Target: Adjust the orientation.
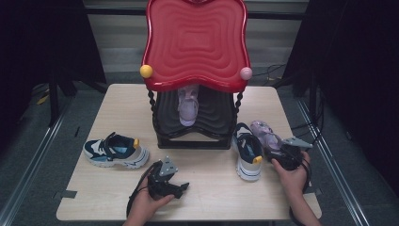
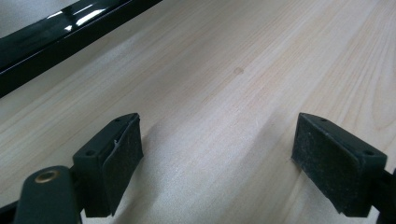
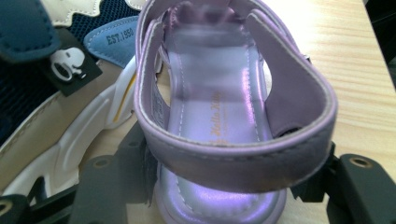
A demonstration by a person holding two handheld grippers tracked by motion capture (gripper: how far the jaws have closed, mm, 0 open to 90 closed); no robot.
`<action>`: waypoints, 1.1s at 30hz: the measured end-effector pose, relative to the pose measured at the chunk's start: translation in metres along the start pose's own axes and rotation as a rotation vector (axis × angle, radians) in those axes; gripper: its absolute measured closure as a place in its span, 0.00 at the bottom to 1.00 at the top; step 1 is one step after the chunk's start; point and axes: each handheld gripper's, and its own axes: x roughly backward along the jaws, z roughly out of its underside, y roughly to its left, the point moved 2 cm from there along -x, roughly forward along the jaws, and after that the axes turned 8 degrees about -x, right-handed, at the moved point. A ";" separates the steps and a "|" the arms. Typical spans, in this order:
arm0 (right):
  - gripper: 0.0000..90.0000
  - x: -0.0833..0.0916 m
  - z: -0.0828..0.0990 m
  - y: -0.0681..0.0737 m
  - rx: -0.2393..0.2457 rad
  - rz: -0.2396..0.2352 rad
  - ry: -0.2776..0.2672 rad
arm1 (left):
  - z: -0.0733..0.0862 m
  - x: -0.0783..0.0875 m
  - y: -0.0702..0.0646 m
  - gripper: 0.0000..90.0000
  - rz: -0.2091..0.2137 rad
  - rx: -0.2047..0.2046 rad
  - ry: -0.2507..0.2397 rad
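The left gripper (image 1: 181,187) rests on the table (image 2: 224,70), fingers (image 2: 112,163) spread, nothing between them. The right gripper (image 1: 278,155) has its fingers (image 3: 116,182) either side of the purple sandal's (image 3: 224,121) heel, apparently grasping it, a blue sneaker (image 1: 248,151) just left.

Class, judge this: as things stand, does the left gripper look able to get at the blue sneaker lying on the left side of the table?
Probably yes: the left gripper is open, holds nothing, and bare table lies between it and the blue sneaker.
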 end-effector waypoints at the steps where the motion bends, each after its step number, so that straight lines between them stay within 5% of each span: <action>1: 0.41 0.001 0.000 -0.001 -0.001 -0.002 0.000 | 0.000 0.000 0.000 0.17 0.001 -0.001 -0.001; 15: 0.41 0.007 0.003 -0.019 -0.031 0.041 0.009 | 0.000 0.000 0.000 0.17 0.001 -0.001 -0.001; 33: 0.41 0.032 -0.013 -0.019 -0.002 0.041 0.008 | 0.000 0.000 0.000 0.17 0.001 -0.001 -0.001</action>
